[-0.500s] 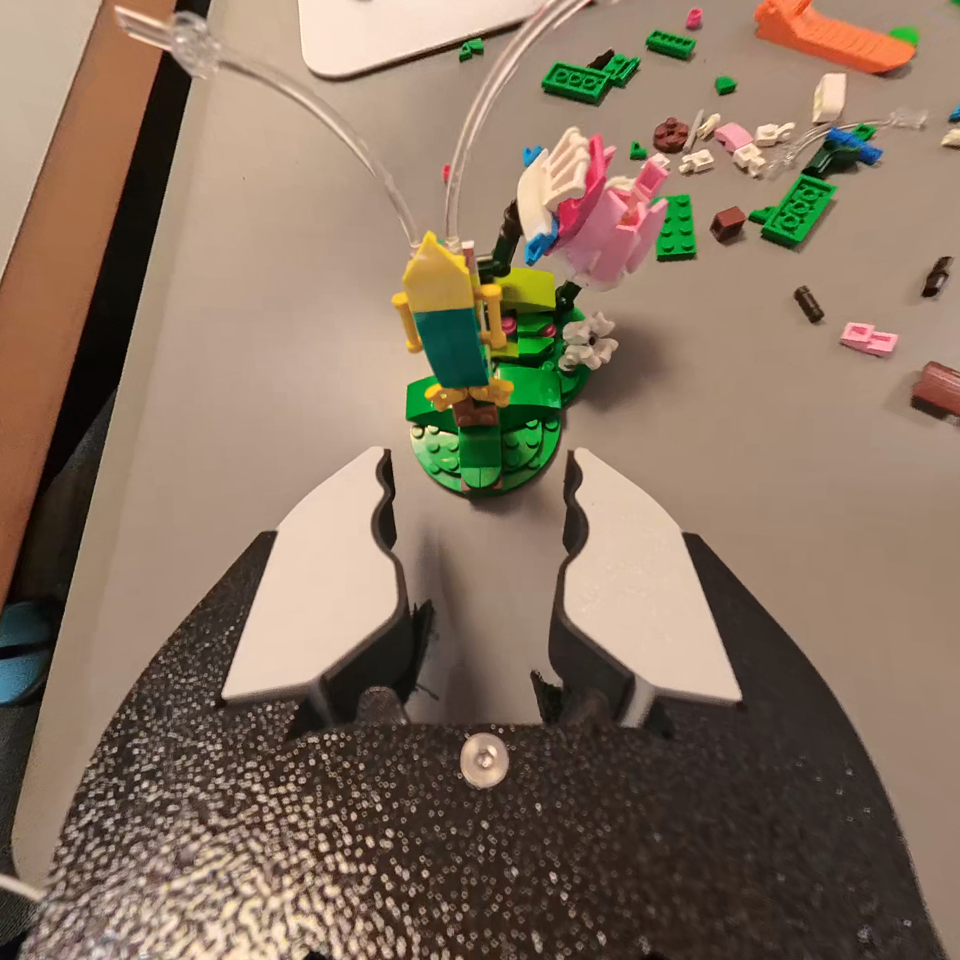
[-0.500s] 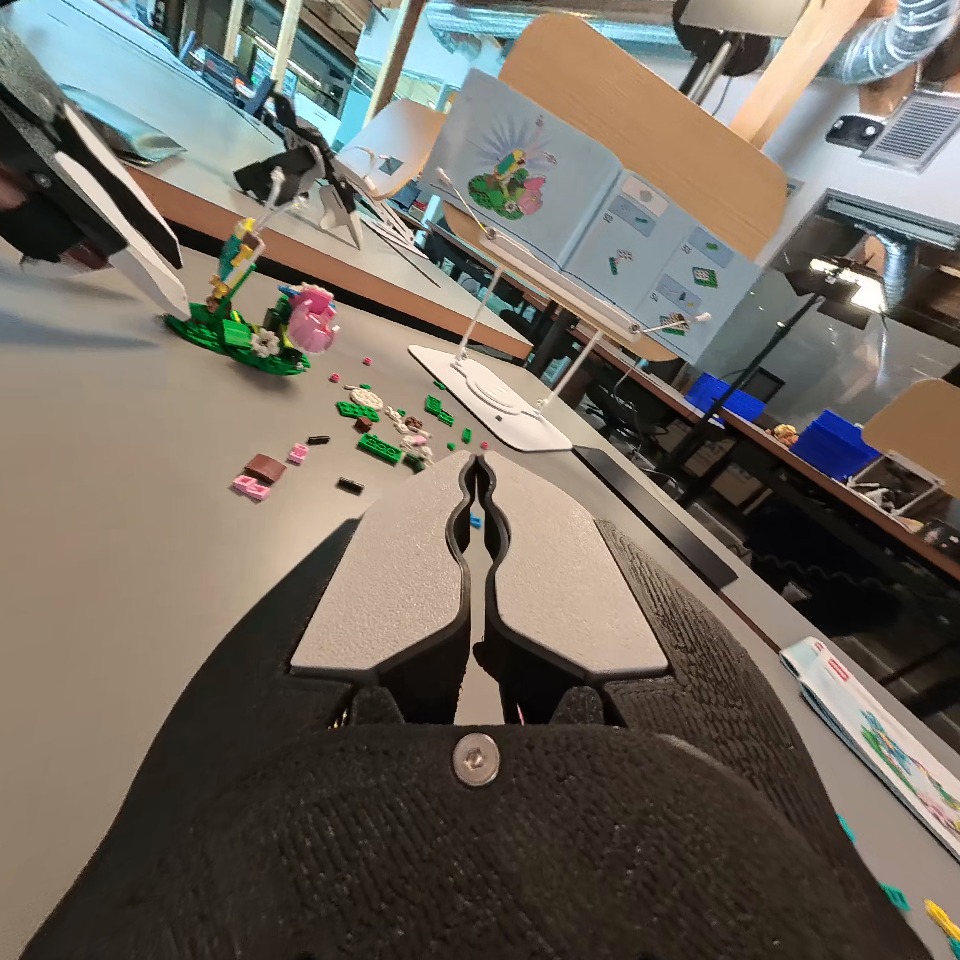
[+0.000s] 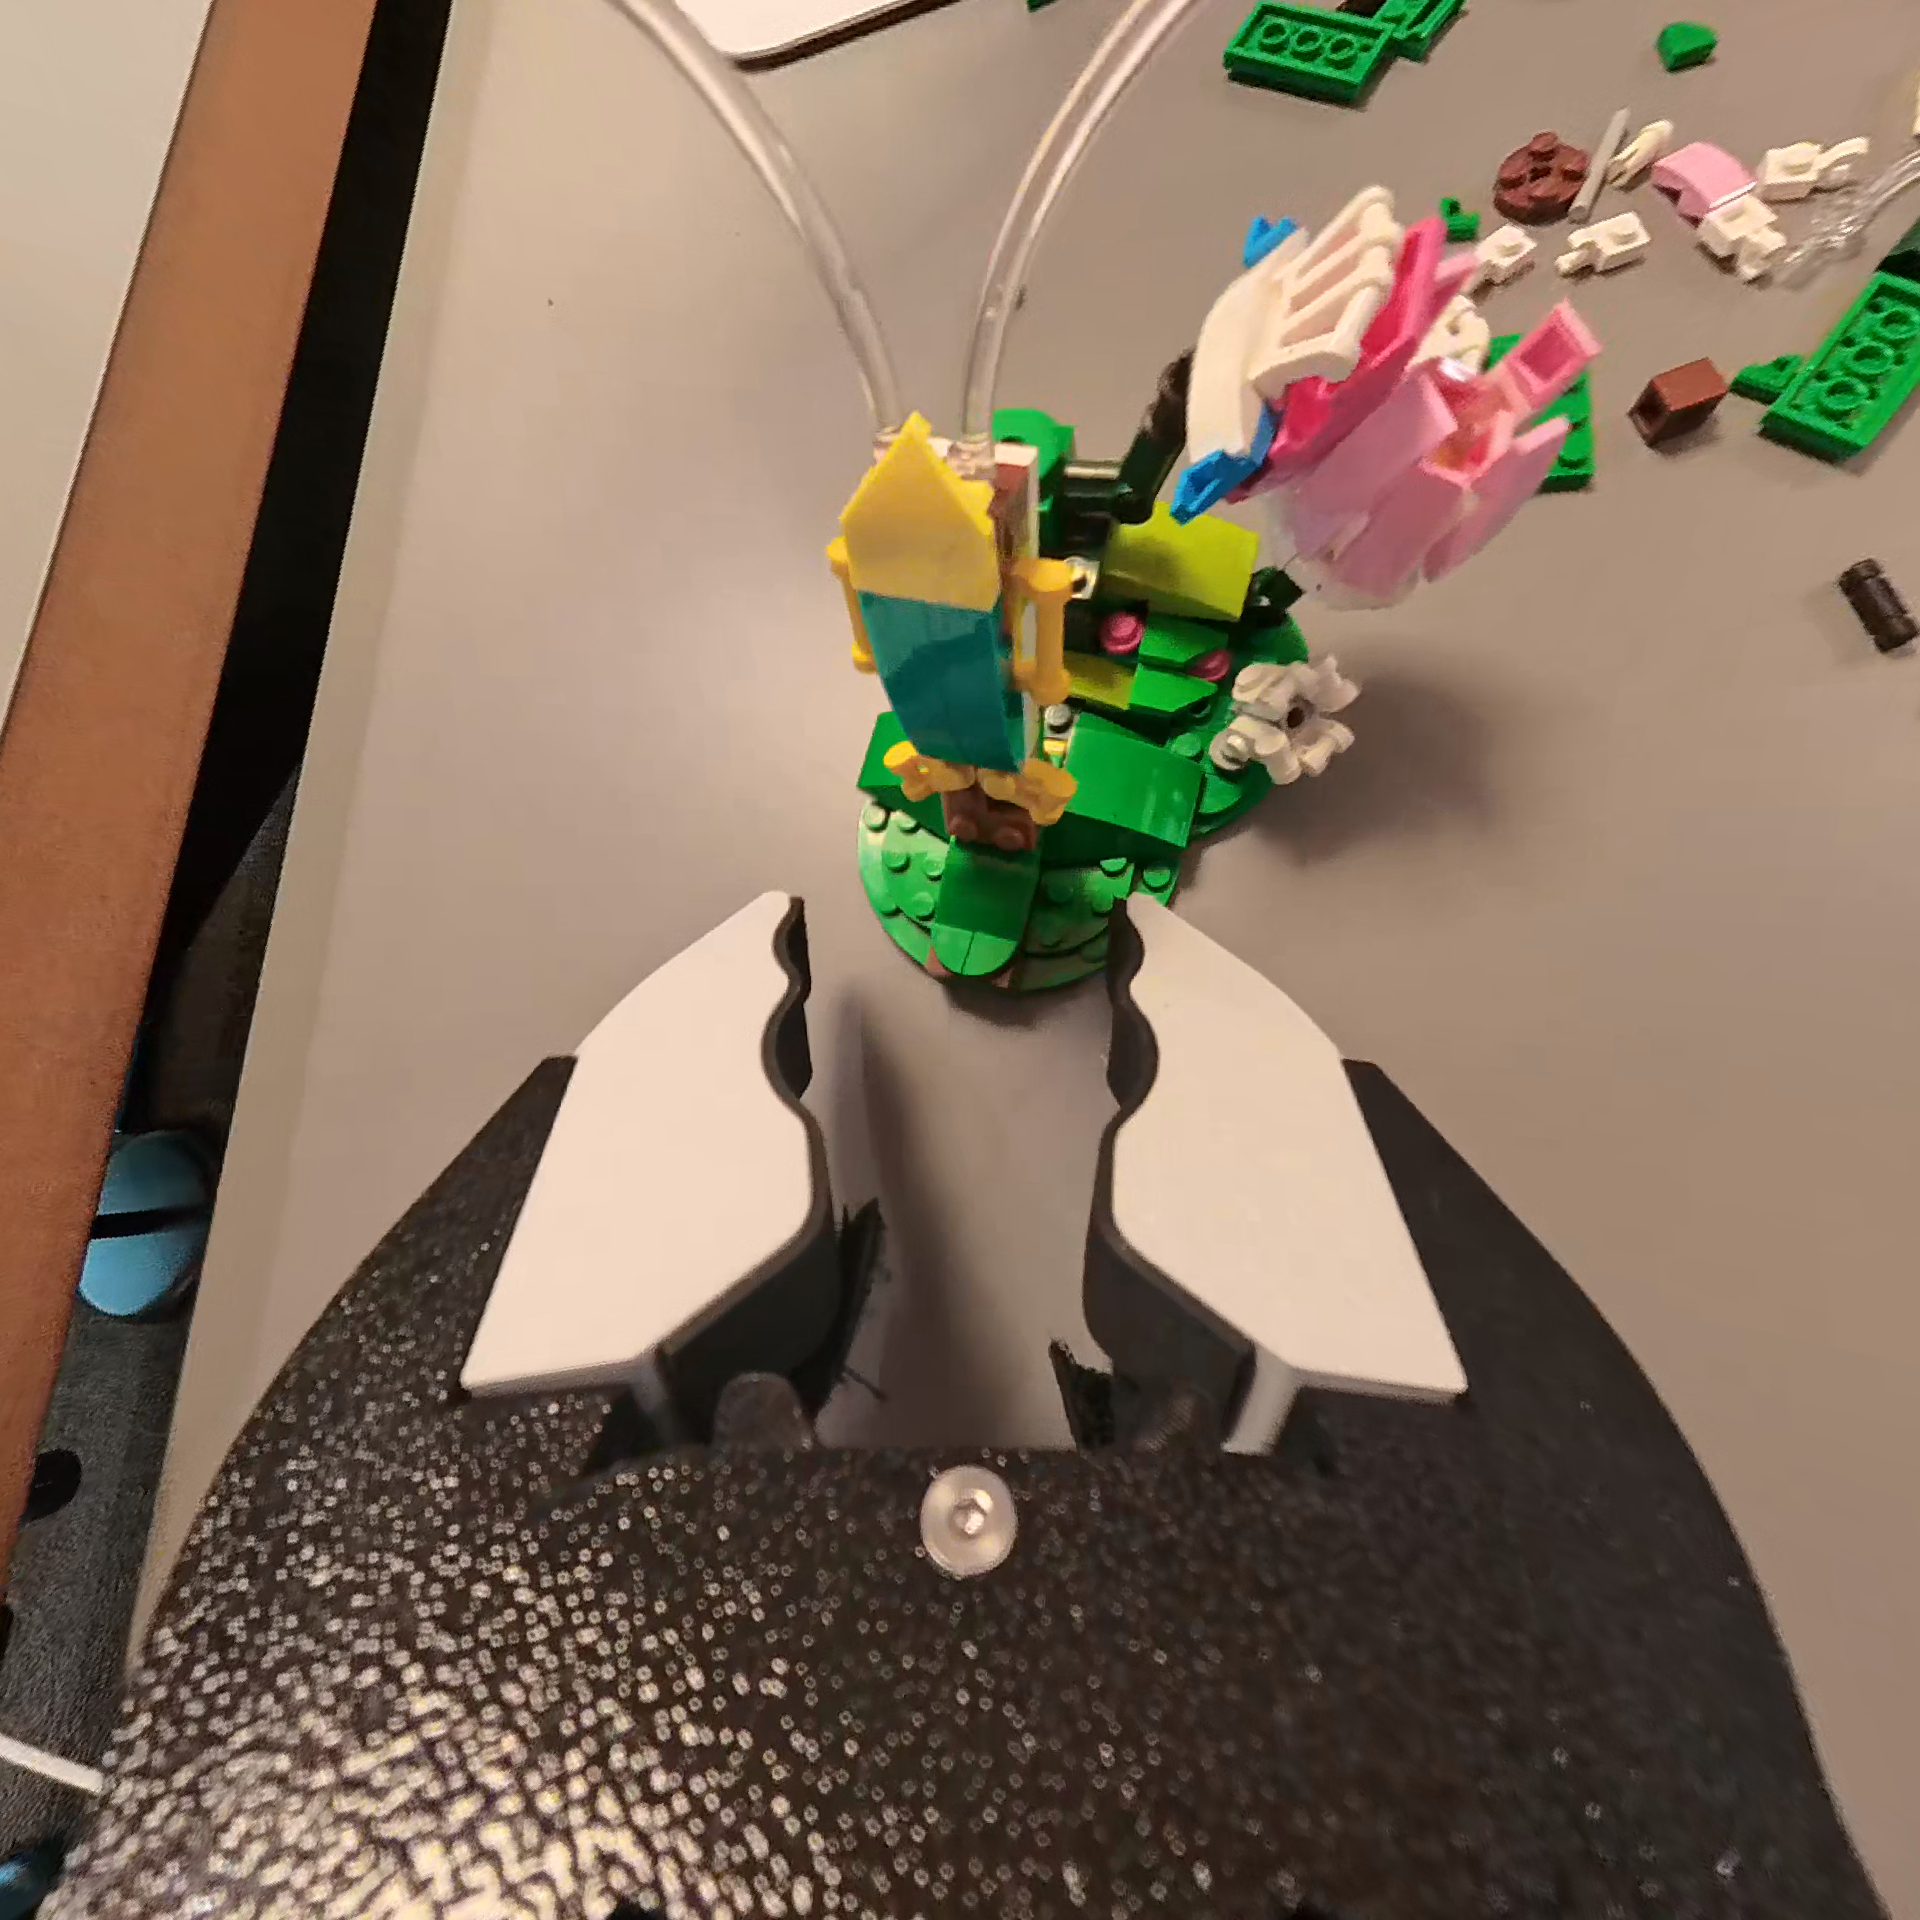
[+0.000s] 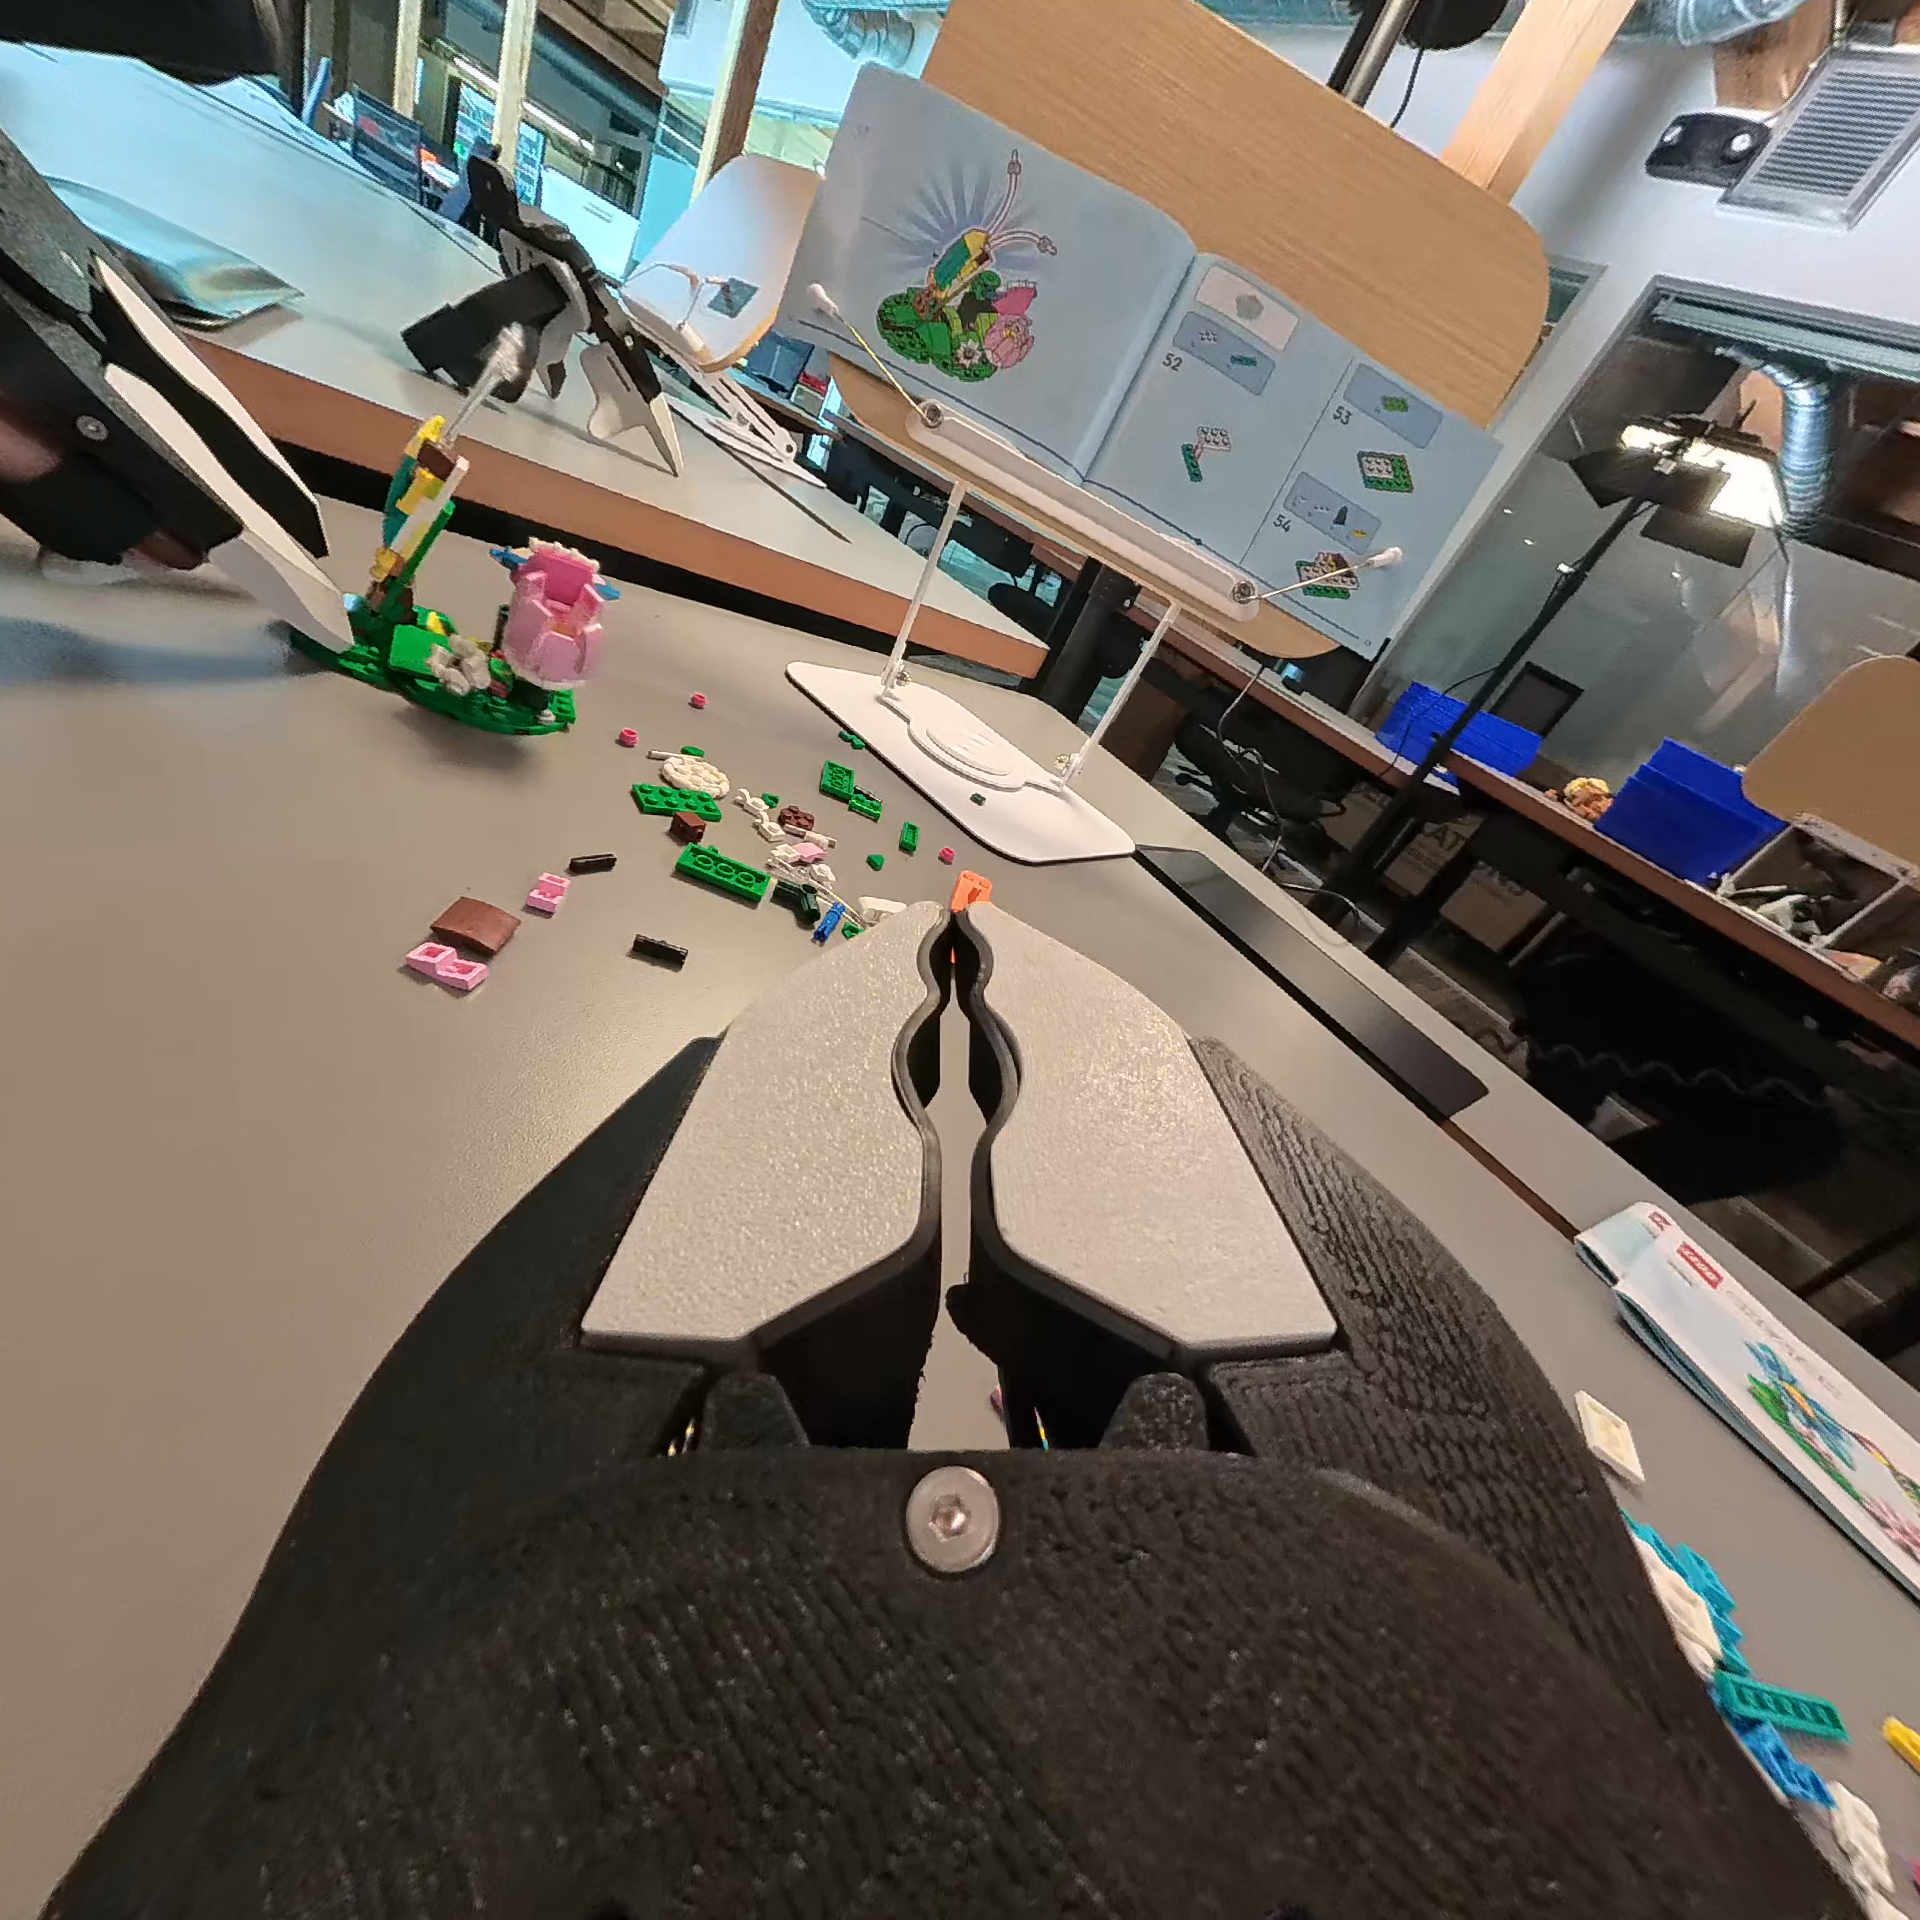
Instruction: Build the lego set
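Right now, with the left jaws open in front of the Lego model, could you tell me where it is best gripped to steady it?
Grip the round green base, coming in low from the near side where the left gripper already faces it. The base is flat and sits on the table, whereas the bird, clear rods and pink flower above look tall, thin and easily knocked.

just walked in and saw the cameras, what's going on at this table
A person with a gripper in each hand is building a lego set. The left gripper, fingers open, is right at the green base of the half-built flower model and holds nothing. The right gripper is shut and empty, pointing at the loose pieces on the grey table. An instruction booklet sits open on a stand.
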Motion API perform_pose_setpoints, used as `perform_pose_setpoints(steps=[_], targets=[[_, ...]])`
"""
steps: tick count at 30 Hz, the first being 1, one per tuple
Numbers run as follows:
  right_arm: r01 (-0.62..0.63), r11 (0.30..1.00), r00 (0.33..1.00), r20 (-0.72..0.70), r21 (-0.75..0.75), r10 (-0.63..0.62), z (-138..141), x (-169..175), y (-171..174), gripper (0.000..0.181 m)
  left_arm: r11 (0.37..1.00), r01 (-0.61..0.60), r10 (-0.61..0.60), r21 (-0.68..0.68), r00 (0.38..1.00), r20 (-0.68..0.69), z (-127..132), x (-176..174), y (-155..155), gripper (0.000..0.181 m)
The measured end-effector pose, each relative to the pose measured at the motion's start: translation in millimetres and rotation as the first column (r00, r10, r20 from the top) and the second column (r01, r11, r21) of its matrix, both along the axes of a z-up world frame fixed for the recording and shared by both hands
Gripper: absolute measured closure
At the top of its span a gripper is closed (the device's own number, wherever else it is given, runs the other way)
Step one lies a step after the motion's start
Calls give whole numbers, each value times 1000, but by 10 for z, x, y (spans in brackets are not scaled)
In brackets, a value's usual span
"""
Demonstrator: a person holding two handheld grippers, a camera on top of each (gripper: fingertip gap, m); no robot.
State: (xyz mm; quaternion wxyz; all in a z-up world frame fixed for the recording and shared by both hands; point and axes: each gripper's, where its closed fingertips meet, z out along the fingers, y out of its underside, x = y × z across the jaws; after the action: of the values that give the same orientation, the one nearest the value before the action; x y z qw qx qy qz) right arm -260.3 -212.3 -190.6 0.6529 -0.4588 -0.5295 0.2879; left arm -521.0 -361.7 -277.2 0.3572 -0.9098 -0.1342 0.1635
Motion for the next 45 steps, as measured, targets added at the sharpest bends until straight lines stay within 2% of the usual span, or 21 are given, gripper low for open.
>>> perform_pose_setpoints(steps=[6,12,15,17,20,22,25,31,33,36,42,45], targets=[[0,1000,1000,-4,-5,0,6,6,6,181,1000,-9,9,-6,1000,-14,4,21,-29,126],[-1,1000,1000,1,17,1,2,64,8,181,998,57,-57,1,997,-57,43,413,-76,128],[2,1000,1000,-2,10,-2,-1,140,50,181,978,191,-188,81,981,-45,76,966,65,132],[8,1000,1000,-2,1,-8,-13,195,94,181,943,307,-294,127,949,-112,144,1393,250,135],[20,1000,1000,-2,-4,-20,-26,293,179,181,844,490,-454,218,869,-196,264,2098,625,140],[31,1000,999,-10,0,-31,-16,371,238,181,785,570,-506,243,816,-281,312,2403,874,146],[34,999,999,-36,-6,-34,12,485,290,181,770,586,-478,250,791,-382,360,2517,1200,160],[45,998,992,-116,-33,-49,99,616,357,181,687,604,-506,403,796,-332,547,2593,1480,159],[48,999,991,-123,-13,-49,110,615,353,181,666,620,-540,415,785,-304,533,2629,1480,159],[28,999,991,-129,34,-23,137,605,288,181,596,665,-559,450,746,-362,625,2713,1396,165],[-3,996,991,-131,85,14,160,607,205,181,585,697,-572,415,717,-398,597,2767,1355,173],[-29,997,989,-145,71,39,173,609,180,181,541,702,-600,463,708,-373,648,2796,1317,181]])
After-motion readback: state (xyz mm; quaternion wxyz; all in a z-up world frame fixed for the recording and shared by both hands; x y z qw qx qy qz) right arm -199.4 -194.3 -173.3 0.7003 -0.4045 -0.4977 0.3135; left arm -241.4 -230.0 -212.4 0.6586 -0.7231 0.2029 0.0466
